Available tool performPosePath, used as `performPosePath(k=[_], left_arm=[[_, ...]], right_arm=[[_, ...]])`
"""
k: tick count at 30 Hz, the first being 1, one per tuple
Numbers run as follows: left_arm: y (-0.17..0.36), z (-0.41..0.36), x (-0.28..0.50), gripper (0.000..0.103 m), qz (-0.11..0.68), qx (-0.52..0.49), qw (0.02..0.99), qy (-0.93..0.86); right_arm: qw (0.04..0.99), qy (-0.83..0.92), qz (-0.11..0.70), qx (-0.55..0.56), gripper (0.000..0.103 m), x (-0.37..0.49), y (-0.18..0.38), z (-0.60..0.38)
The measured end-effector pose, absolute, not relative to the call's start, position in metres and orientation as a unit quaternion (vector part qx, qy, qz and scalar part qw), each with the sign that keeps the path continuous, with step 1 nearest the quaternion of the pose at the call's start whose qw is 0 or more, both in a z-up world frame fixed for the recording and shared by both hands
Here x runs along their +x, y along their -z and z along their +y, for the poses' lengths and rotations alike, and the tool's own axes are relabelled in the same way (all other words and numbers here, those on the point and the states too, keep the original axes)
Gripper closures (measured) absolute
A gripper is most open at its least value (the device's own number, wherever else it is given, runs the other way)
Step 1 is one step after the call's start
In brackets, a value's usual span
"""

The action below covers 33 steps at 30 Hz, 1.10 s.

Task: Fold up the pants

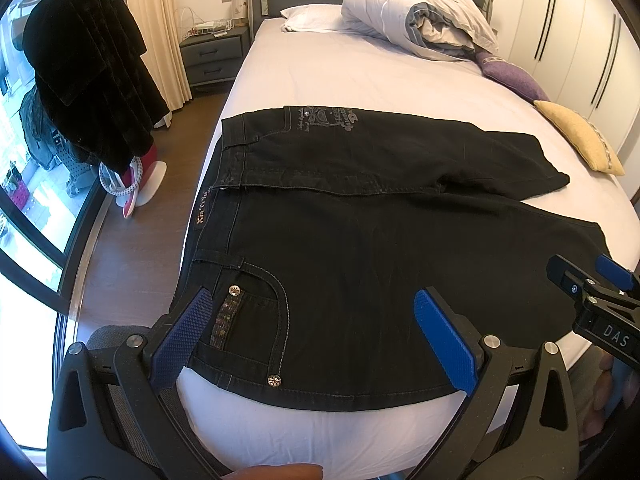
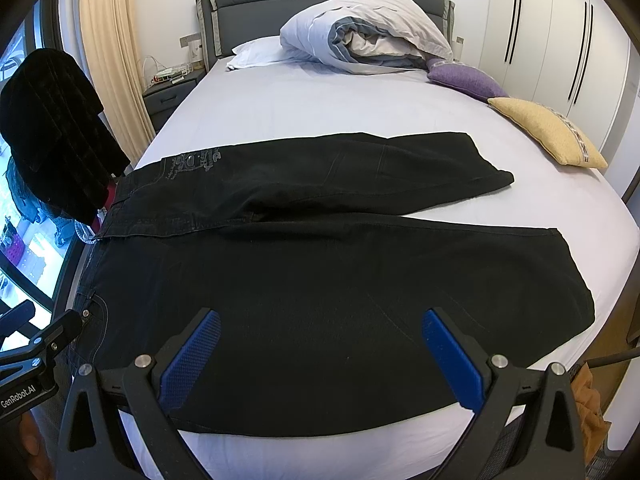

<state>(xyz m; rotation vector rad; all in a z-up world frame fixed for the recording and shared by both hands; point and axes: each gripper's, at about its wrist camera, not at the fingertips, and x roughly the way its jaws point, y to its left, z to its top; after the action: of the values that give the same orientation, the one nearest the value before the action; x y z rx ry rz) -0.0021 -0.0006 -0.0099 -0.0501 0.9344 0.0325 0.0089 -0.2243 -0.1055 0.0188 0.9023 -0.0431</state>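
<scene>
Black pants (image 1: 360, 240) lie spread flat across the foot of the bed (image 1: 360, 80), waistband at the left edge, both legs pointing right. They also show in the right wrist view (image 2: 320, 280). My left gripper (image 1: 310, 312) is open, hovering over the near front pocket by the waistband. My right gripper (image 2: 320, 332) is open, hovering over the near leg's thigh. The right gripper also shows in the left wrist view (image 1: 596, 280); the left gripper's body is at the left edge of the right wrist view (image 2: 36, 344). Neither holds cloth.
A rolled duvet (image 2: 360, 32) and white pillow (image 2: 260, 52) lie at the headboard. A purple cushion (image 2: 464, 78) and yellow cushion (image 2: 548, 132) sit at the right edge. A dark coat (image 1: 92, 72) hangs left of the bed, by the nightstand (image 1: 212, 54) and window.
</scene>
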Motion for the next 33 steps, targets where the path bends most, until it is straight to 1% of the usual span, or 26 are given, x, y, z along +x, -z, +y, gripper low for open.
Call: performPosePath(k=[33], left_arm=[[0.0104, -0.0007, -0.0018, 0.000, 0.452, -0.025, 0.892, -0.016]], right_arm=[[0.899, 0.020, 0.438, 0.010, 0.000, 0.0091, 0.1066, -0.2246]])
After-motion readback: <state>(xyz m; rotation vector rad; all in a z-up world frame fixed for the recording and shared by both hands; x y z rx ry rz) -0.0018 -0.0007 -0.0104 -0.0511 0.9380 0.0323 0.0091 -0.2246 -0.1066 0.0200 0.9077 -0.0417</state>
